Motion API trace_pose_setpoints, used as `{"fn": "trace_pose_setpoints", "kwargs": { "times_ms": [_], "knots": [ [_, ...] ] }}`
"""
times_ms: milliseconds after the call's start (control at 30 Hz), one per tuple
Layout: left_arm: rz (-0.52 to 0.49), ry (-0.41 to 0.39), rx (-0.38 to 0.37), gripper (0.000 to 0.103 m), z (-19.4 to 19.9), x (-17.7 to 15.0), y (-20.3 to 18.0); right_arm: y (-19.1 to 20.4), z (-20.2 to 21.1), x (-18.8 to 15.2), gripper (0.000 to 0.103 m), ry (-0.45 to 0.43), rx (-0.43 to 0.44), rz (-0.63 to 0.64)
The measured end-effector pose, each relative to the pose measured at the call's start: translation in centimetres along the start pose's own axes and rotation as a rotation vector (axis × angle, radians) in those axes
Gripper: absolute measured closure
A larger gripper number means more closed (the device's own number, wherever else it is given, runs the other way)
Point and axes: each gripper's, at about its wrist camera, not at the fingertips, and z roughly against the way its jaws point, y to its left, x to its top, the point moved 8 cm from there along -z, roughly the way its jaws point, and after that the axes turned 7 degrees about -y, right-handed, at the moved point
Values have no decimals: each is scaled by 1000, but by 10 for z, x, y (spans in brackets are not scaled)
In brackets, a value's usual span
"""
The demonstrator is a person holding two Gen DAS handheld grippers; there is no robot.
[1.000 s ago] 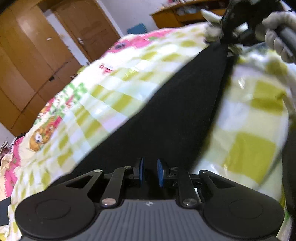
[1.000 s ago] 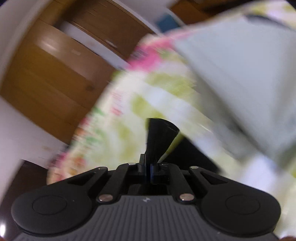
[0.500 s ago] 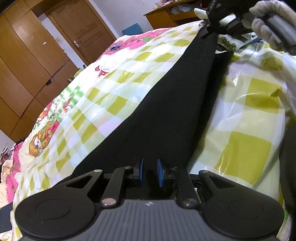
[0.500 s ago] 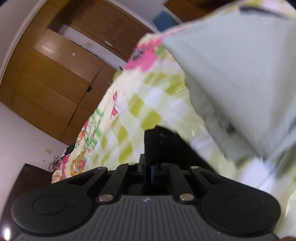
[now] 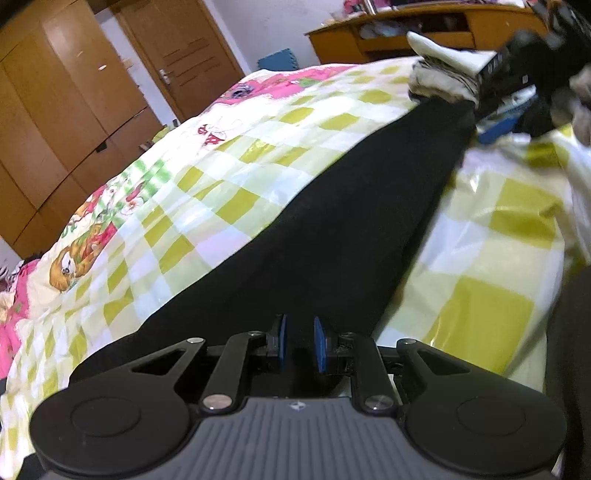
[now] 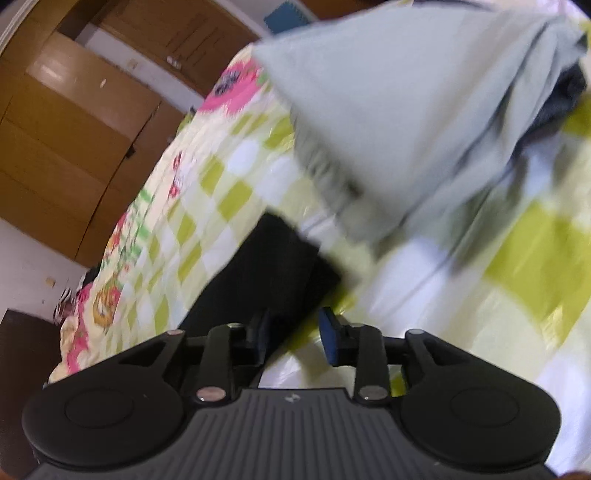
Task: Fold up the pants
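Observation:
Black pants (image 5: 332, 236) lie stretched in a long strip across the checked bedspread (image 5: 207, 206). Their near end runs into my left gripper (image 5: 300, 341), whose blue pads are shut on the dark cloth. The far end reaches my right gripper (image 5: 495, 122), held by a gloved hand (image 5: 581, 110) at the top right. In the right wrist view the pants' end (image 6: 273, 266) rests on the bed beside the left finger. My right gripper (image 6: 295, 336) is opening, its pads apart and pressing on nothing.
A pale grey-green garment (image 6: 406, 110) with a ribbed hem lies on the bed just past the pants' end, over something dark (image 6: 565, 96). A wooden wardrobe (image 5: 55, 122) and door (image 5: 181, 55) stand to the left, a desk (image 5: 424, 33) behind the bed.
My right gripper's jaws have parted and let go of the pants' end, which has dropped onto the bedspread. The left gripper keeps its hold and has hardly moved.

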Motion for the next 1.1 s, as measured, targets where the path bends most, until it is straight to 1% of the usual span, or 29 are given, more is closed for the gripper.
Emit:
{"fn": "trace_pose_setpoints", "kwargs": {
  "times_ms": [67, 100, 133, 233, 333, 400, 533, 733, 833, 1000, 1100],
  "knots": [
    [31, 10, -9, 70, -2, 1, 1, 3, -11, -7, 71, 6, 16, -30],
    [62, 19, -25, 70, -3, 2, 3, 5, -14, -9, 71, 1, 28, -44],
    [102, 30, -39, 70, -5, 3, 6, 7, -21, -10, 69, -6, 38, -59],
    [215, 85, -67, 70, -15, 1, 15, 11, -34, -12, 67, -28, 35, -71],
    [327, 135, -73, 70, -27, -3, 26, 14, -44, -12, 67, -47, 30, -78],
    [362, 153, -62, 70, -32, -6, 32, 15, -44, -12, 67, -54, 33, -85],
    [395, 165, -64, 69, -36, -9, 37, 15, -35, -16, 67, -63, 33, -88],
    [398, 169, -56, 69, -37, -10, 38, 13, -18, -28, 67, -67, 38, -87],
    [401, 170, -53, 69, -38, -10, 38, 13, -20, -28, 67, -63, 35, -89],
    [408, 171, -54, 69, -39, -11, 37, 15, -34, -22, 65, -52, 55, -126],
    [413, 167, -60, 69, -38, -11, 38, 12, -28, -23, 66, -59, 65, -143]
  ]
}}
